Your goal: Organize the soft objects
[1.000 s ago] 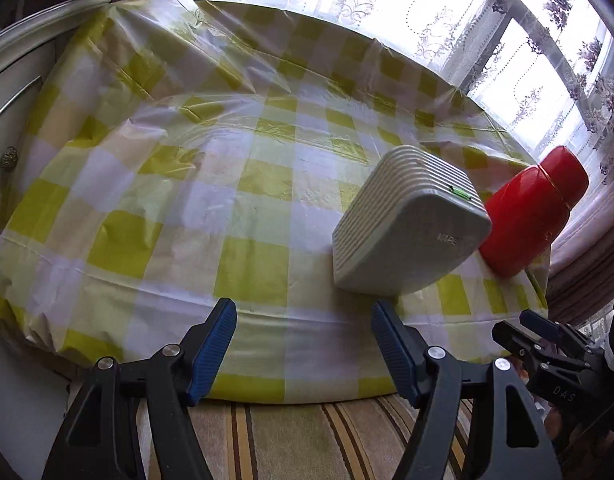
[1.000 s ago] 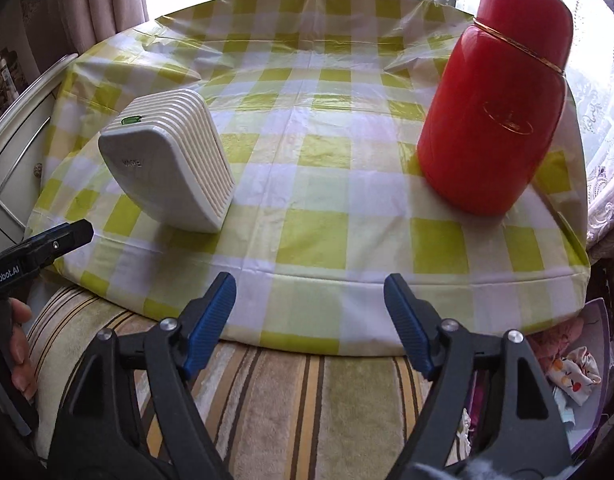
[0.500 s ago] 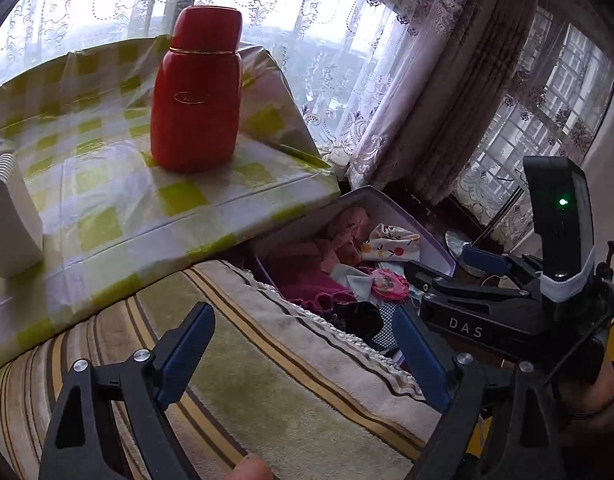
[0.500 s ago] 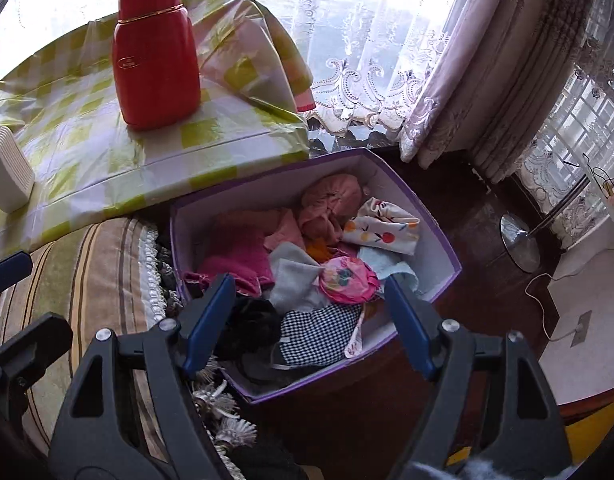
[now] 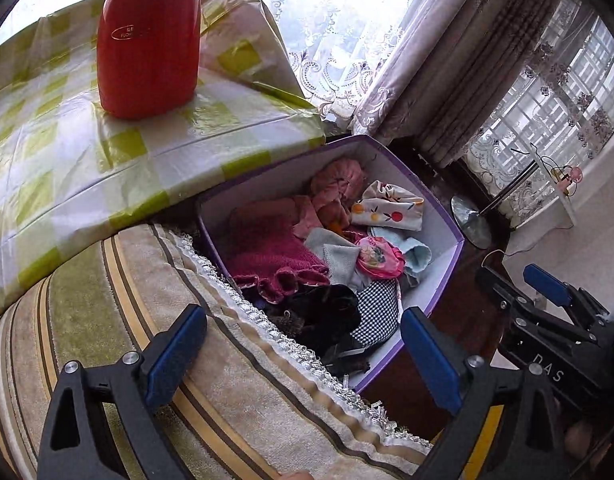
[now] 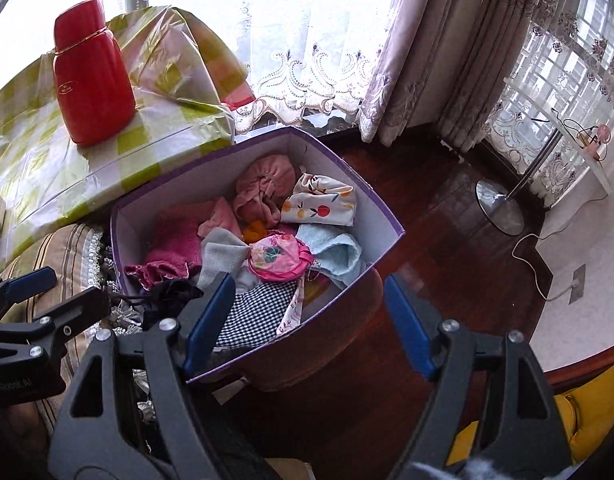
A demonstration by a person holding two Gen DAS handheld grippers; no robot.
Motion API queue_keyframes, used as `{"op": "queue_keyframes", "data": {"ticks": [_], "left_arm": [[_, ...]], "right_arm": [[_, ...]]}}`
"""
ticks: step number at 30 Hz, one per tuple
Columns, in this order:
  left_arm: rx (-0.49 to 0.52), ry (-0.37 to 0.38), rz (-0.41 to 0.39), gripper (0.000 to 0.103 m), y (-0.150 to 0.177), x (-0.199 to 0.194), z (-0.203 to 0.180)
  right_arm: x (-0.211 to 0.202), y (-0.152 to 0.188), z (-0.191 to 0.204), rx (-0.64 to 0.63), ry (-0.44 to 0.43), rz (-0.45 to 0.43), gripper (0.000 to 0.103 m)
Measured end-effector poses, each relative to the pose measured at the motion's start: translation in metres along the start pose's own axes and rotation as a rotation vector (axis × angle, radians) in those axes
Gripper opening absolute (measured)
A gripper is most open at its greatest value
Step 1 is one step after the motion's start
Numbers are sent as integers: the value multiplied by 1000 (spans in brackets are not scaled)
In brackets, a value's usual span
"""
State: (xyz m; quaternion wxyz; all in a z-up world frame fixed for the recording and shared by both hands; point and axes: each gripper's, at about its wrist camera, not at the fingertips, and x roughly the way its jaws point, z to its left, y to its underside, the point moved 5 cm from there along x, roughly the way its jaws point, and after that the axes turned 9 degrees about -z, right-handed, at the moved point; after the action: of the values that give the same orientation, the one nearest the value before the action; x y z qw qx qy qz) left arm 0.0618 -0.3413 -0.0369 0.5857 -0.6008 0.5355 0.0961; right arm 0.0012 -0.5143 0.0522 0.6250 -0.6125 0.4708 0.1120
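Window corner: lace curtains behind a checked tablecloth (image 5: 67,152).
Left wrist view: red flask (image 5: 149,40), gold lettering unreadable; purple box (image 5: 447,216) of soft clothes (image 5: 275,248) on the floor; left gripper (image 5: 303,356) empty, jaws just widened.
Right wrist view: right gripper (image 6: 307,320) agape, empty, over the box; opposite gripper reads "DAS".

Both wrist cameras look steeply down along their own fingers. The left view sits over the striped cushion (image 5: 155,320), the purple box (image 5: 447,216) ahead. The right view hangs nearer, above the box (image 6: 387,216). The 2 views share box, red flask (image 5: 149,40) and curtains (image 6: 427,60).
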Motion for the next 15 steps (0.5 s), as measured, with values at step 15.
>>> {"op": "queue_keyframes", "data": {"ticks": [15], "left_arm": [[51,-32,5,99,3,6,-5]], "right_arm": [[4,4,-6,10,7,14,79]]}}
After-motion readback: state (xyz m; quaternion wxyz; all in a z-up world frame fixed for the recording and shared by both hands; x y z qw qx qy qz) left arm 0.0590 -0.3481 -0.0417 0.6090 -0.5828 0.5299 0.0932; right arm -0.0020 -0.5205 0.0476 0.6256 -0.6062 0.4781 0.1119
